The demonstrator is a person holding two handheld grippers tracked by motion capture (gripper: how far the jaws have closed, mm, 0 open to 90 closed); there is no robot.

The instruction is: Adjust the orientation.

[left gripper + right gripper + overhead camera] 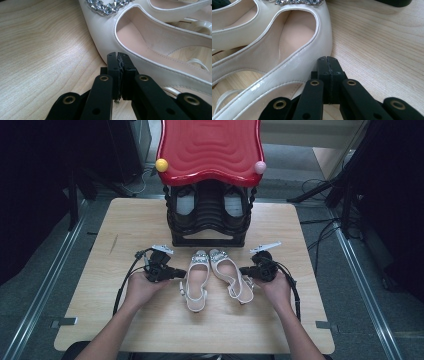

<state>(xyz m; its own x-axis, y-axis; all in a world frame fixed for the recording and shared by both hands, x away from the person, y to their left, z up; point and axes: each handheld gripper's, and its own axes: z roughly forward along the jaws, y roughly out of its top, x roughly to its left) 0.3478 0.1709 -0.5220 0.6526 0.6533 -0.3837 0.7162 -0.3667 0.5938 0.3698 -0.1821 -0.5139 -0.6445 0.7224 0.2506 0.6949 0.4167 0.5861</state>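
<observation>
Two white patent slingback shoes with rhinestone trim lie side by side on the wooden table (125,235), toes towards the rack. My left gripper (183,273) is shut and empty, its tips resting against the outer side of the left shoe (196,280). In the left gripper view the closed tips (117,54) meet that shoe's (105,32) wall just below the opening. My right gripper (243,269) is likewise shut, its tips (328,59) against the outer side of the right shoe (294,62). Each gripper is held in a hand.
A black shoe rack (210,215) with a red wavy top (210,147) stands at the table's far edge, just beyond the shoes' toes. A yellow ball (161,165) and a pink ball (260,167) sit on its front corners. Bare wood lies to both sides.
</observation>
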